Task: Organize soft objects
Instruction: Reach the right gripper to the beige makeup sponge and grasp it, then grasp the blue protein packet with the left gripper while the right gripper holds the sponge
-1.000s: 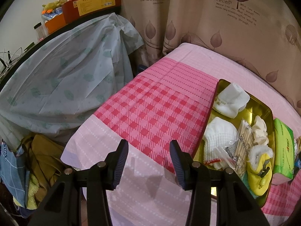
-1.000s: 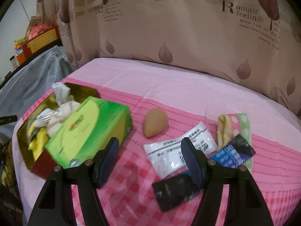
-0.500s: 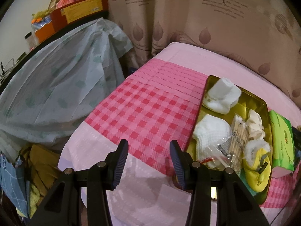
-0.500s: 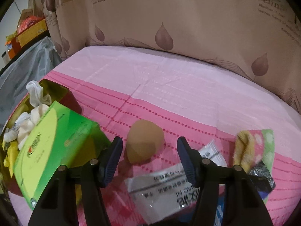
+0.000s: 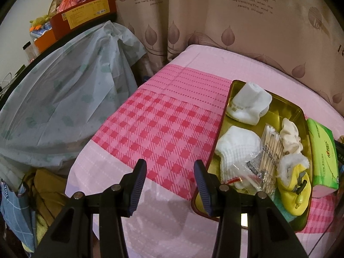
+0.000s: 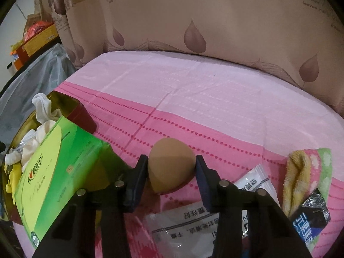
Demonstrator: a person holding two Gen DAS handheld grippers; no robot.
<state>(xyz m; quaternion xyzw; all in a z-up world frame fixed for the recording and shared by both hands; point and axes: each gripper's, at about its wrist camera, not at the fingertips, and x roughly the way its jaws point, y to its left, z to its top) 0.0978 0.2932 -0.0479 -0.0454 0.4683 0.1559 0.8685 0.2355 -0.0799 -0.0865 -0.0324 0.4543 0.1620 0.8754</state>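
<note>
My right gripper (image 6: 172, 167) has its jaws around the tan teardrop sponge (image 6: 171, 168), one pad at each flank; they look to be touching it, though I cannot be sure they are squeezing yet. The sponge sits on the pink checked cloth (image 6: 215, 116), with the green tissue box (image 6: 58, 167) at its nine o'clock and a white sachet (image 6: 193, 219) at its five o'clock. A folded yellow-and-green towel (image 6: 305, 176) lies at three o'clock, touching a dark foil packet (image 6: 311, 221).

My left gripper (image 5: 169, 182) hangs with its jaws spread and nothing between them, over bare cloth, the gold tin (image 5: 286, 111) at its two o'clock. In the tin already: two white socks (image 5: 249, 105), a cream scrunchie (image 5: 290, 135), a yellow fleece bootie (image 5: 294, 185) and a packet of cotton swabs (image 5: 268, 150).

I judge the job past halfway: the sponge, the towel and perhaps the tissue box are left.
</note>
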